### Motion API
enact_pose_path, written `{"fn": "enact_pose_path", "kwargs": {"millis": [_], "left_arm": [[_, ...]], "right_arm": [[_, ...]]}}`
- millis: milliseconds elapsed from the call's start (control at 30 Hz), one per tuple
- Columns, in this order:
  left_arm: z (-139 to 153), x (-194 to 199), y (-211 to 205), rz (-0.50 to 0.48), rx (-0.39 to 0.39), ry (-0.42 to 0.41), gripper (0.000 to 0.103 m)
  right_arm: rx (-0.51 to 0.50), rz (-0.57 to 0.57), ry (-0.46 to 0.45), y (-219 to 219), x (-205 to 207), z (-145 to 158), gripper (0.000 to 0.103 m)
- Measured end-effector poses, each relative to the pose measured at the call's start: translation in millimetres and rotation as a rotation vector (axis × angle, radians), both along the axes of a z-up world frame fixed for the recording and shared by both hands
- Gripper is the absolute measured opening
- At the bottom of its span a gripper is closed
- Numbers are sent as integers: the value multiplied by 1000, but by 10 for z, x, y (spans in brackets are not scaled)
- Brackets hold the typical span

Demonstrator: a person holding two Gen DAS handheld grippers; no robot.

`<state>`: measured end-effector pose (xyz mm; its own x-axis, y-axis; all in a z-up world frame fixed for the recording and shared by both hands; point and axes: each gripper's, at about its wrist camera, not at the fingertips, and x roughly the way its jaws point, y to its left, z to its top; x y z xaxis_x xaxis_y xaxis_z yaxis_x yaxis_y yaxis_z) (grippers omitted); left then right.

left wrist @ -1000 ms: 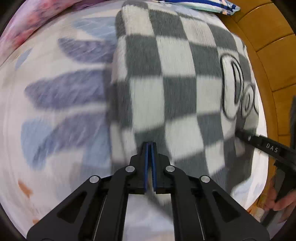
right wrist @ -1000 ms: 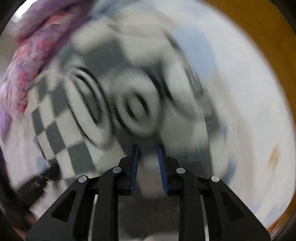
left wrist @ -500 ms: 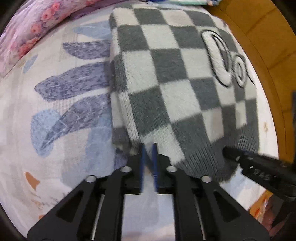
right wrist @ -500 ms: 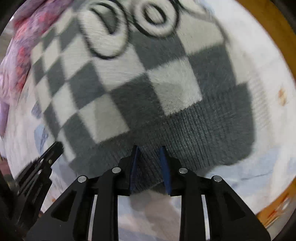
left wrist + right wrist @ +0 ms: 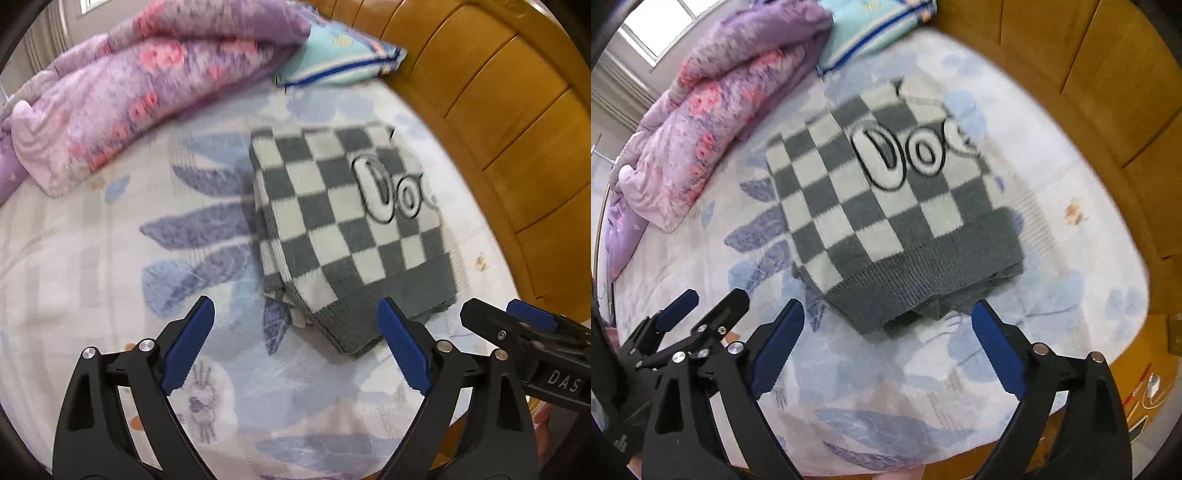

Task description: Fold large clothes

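A folded grey-and-white checked sweater (image 5: 343,236) (image 5: 886,206) with large looped letters lies flat on the bed sheet, its grey ribbed hem toward me. My left gripper (image 5: 295,314) hovers above and in front of the hem's left corner. Its jaws are opening wide and nothing is between them. My right gripper (image 5: 888,310) hangs above the hem's right part. Its jaws are opening too, with nothing between them. Each gripper shows in the other's view: the right gripper (image 5: 491,308) at the lower right, the left gripper (image 5: 716,295) at the lower left.
The leaf-printed bed sheet (image 5: 110,258) spreads under the sweater. A purple floral quilt (image 5: 129,92) is bunched at the far left. A turquoise folded cloth (image 5: 332,59) lies beyond the sweater. A wooden bed frame (image 5: 498,110) curves along the right side.
Both grippers were shut at the sweater's hem, then let it go, opened wide and rose away. The sweater now lies folded on the sheet, seen from higher up.
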<state>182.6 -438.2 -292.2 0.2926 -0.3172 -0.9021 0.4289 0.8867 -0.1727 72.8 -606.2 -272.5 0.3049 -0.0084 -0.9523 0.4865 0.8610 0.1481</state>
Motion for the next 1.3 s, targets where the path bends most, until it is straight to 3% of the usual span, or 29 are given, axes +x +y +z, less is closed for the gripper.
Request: {"fn": "enact_pose_path", "kwargs": {"millis": [233,400,700,933,1167,1300], "left_arm": [[715,-233,458,13,-57,-66,91],[1108,-475,910,3,-107,-125,91],[1479,-963,1838,-85,-73,-199,91],[1800,-1276,2586,-208,-51,-324,93],[2104,-1373,3254,-194,-93,-359,94],[2195,-1382,3420,-182,-52,-369,94]], "right_arm": [[-133,-25,-106,417,-275,667,90],[-211,-63,-203,814,-506,958,92],[-256,-156,-252,1728,-939,1269,92],[-302,-241,-299,2546,-1233,1513,92],[-328,-256,-324,3167,-1359,1722,92],[-369,-208,-337,3404,-1378,1849,92]]}}
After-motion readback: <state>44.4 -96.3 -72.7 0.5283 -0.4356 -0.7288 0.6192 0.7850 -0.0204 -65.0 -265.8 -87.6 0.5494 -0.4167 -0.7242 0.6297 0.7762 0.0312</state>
